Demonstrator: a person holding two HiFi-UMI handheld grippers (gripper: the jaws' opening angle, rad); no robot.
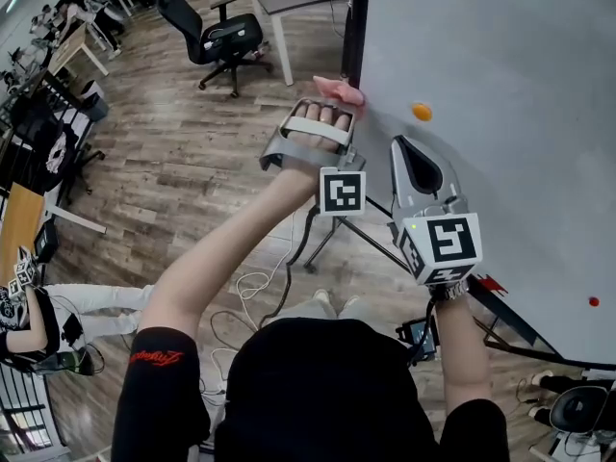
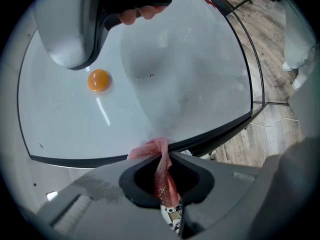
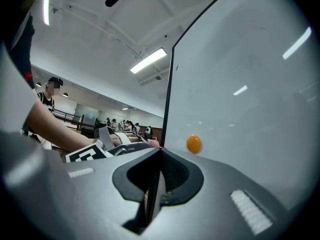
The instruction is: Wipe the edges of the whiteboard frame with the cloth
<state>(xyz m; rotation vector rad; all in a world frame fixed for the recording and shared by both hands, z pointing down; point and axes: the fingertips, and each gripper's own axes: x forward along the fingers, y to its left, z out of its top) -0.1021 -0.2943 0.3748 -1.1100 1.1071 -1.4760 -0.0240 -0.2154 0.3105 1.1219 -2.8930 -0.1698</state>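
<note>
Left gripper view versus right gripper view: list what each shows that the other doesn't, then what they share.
Only the left gripper view: the left gripper shut on the pink cloth, seen inside the jaws, and wooden floor. Only the right gripper view: the right gripper shut and empty, a ceiling light, people far off. Both: the whiteboard, its black frame, the orange magnet; the right gripper view catches just a pink scrap of cloth.
</note>
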